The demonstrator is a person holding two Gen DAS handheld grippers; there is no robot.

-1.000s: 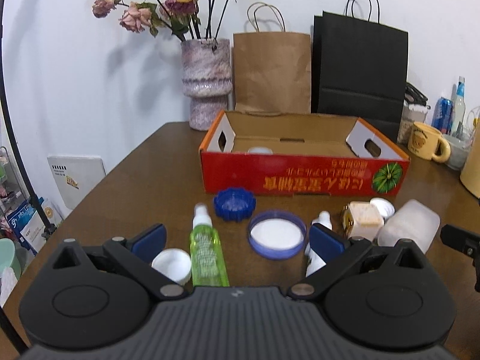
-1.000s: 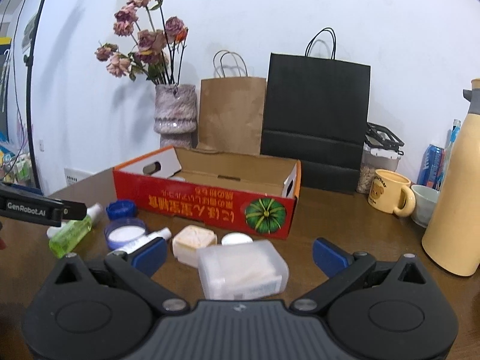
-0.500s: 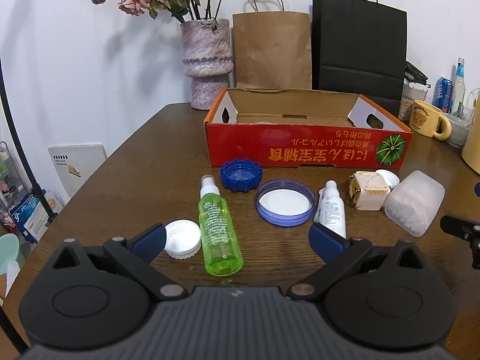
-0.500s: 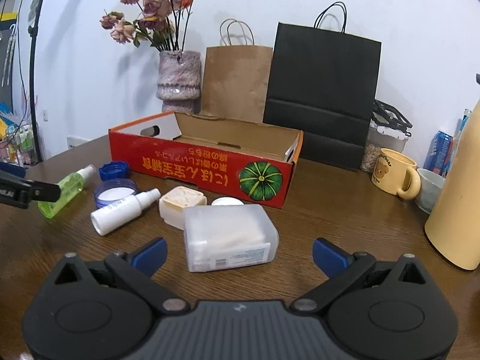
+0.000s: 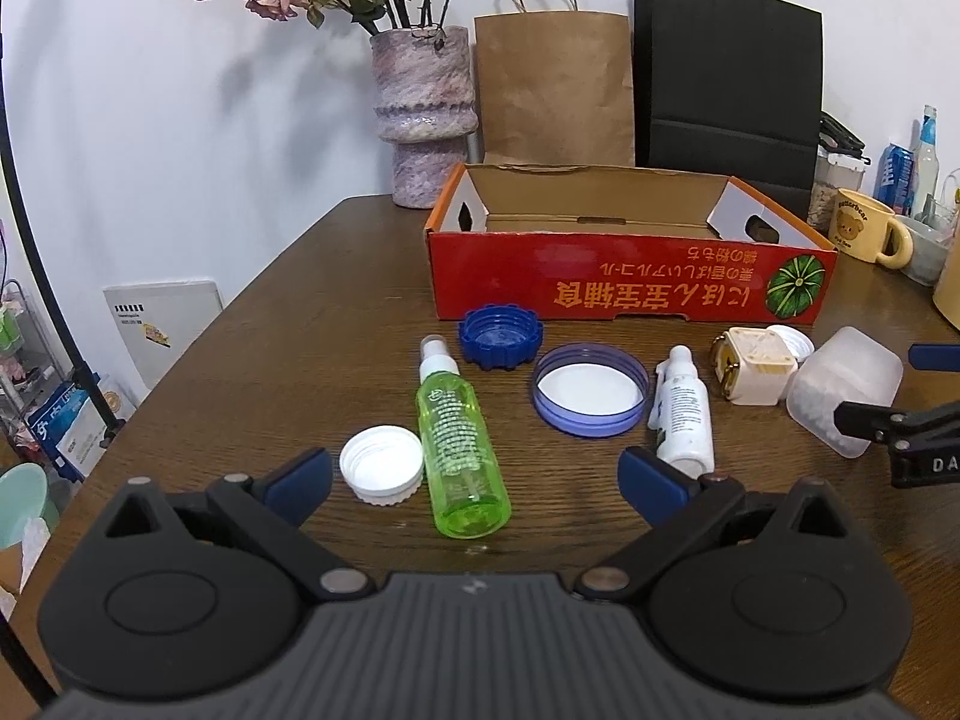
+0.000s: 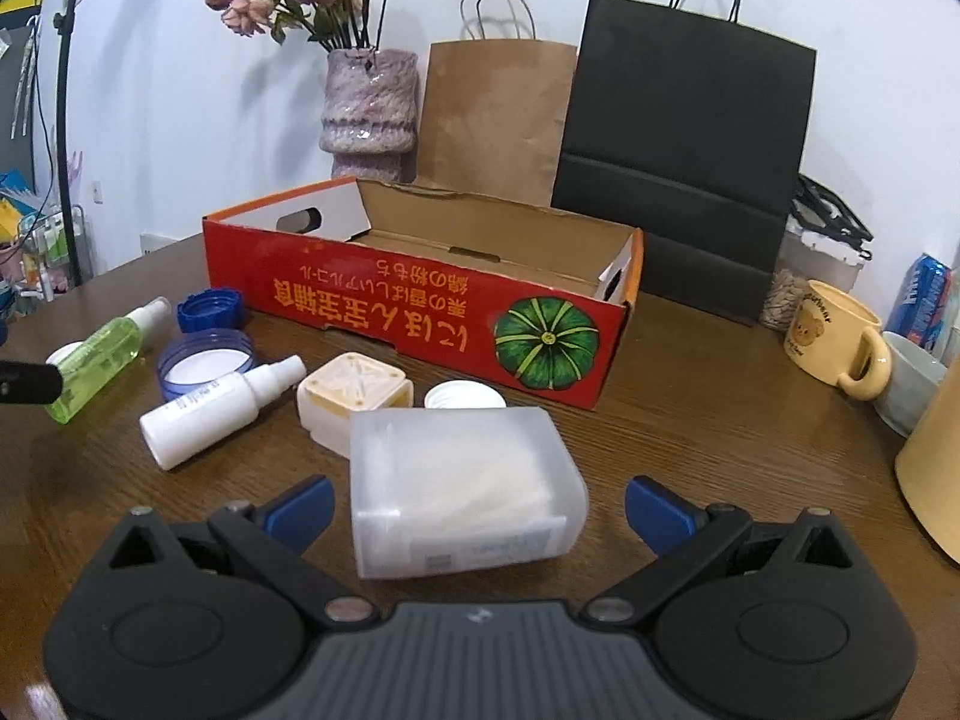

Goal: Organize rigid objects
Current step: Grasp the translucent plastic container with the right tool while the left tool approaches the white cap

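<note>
Since a second ago, both cameras have been pulled back and lifted, so more of the brown desk [image 5: 336, 276] is seen and the small things look farther from the fingers. The left hand-held gripper [image 5: 474, 477] is spread wide and nothing is held in it; the green spray bottle [image 5: 459, 441] lies between its blue pads. The right hand-held gripper [image 6: 477, 510] is also spread wide and holds nothing, with the frosted plastic box [image 6: 465, 507] lying between its pads. One red cardboard box [image 5: 630, 285] stands open behind the small things. In front of it, two bottles are counted, the green one and one white spray bottle [image 5: 681, 411], both lying down. Four lids are counted: one blue cap [image 5: 500, 336], one big purple lid [image 5: 591, 387], one white cap [image 5: 381, 471] just beside the green bottle, and one more small white cap [image 6: 465, 397]. One cream square case [image 6: 354, 399] sits by the frosted box.
</note>
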